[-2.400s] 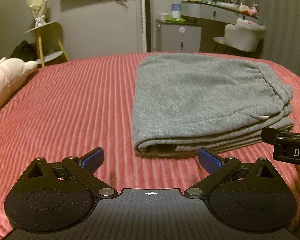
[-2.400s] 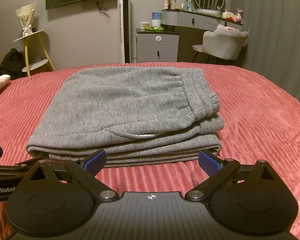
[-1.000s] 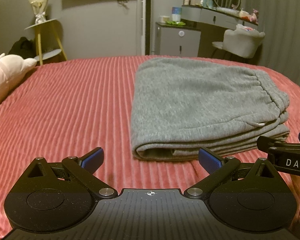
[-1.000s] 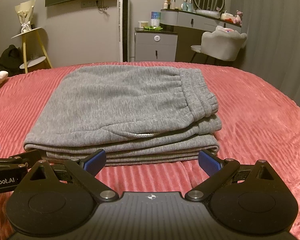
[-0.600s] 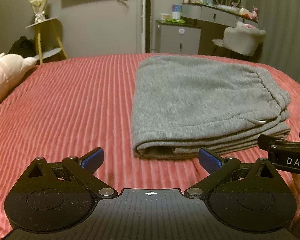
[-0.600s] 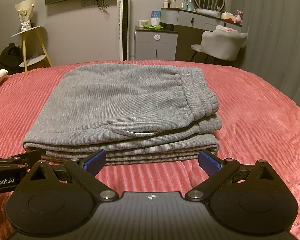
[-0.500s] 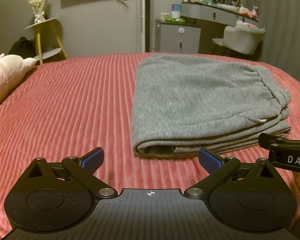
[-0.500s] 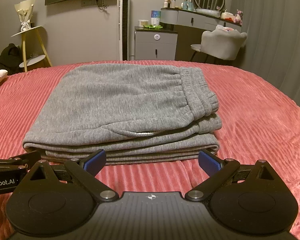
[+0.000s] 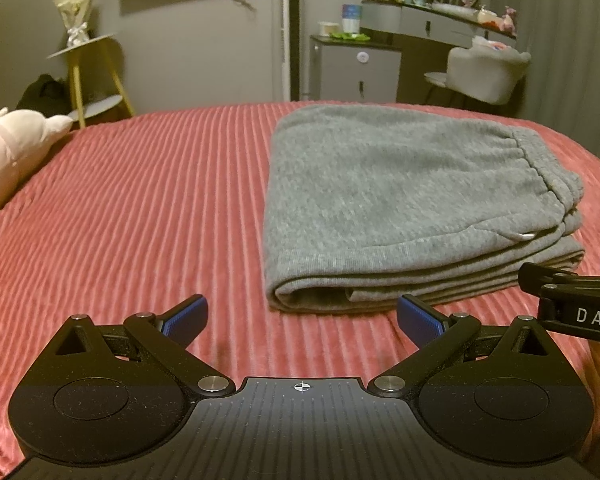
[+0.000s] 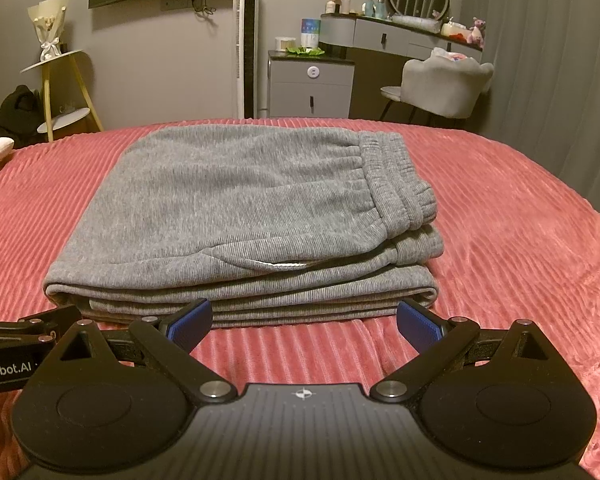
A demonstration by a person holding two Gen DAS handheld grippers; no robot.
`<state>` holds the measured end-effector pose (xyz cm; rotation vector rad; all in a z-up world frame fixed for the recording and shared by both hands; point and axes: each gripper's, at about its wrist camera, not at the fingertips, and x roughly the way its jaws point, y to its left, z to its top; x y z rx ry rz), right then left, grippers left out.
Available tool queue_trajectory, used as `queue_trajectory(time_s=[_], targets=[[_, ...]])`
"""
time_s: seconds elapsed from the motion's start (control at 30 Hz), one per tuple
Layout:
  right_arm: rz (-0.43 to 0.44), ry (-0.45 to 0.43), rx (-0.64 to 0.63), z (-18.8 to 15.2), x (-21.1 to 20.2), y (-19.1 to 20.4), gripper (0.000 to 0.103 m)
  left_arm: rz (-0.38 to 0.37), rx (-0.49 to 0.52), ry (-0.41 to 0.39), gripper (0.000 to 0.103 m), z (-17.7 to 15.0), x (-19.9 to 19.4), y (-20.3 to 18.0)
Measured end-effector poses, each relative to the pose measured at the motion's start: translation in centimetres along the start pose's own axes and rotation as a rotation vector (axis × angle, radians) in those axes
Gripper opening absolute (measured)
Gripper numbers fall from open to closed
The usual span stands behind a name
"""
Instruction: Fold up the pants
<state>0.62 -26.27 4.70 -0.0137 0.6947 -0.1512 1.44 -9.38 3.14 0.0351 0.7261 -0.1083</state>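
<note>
- Since the earlier frames almost nothing is changing: both grippers are staying low at the near edge of the bed, drifting only slightly, and the pants are lying as they were.
- The grey knitted pants are resting folded in a flat stack on the pink ribbed bedspread, elastic waistband to the right, folded edges facing near.
- The left gripper is hovering near the stack's left corner, blue-padded fingers spread wide and holding nothing.
- The right gripper is hovering just short of the near edge, fingers likewise spread and empty.
- A pale plush toy is lying at the far left.
</note>
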Motion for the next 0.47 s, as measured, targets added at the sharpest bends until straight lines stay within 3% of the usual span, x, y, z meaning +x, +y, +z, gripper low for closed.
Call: queue_trajectory(time_s=[0.27, 0.47], targets=[[-0.001, 0.001, -0.001, 0.0, 0.0, 0.01, 0.099, -0.002, -0.002, -0.005, 0.103, -0.04, -0.1, 0.01], [-0.001, 0.003, -0.001, 0.03, 0.06, 0.03, 0.099, 0.012, 0.011, -0.051, 0.103, -0.02, -0.57, -0.03]])
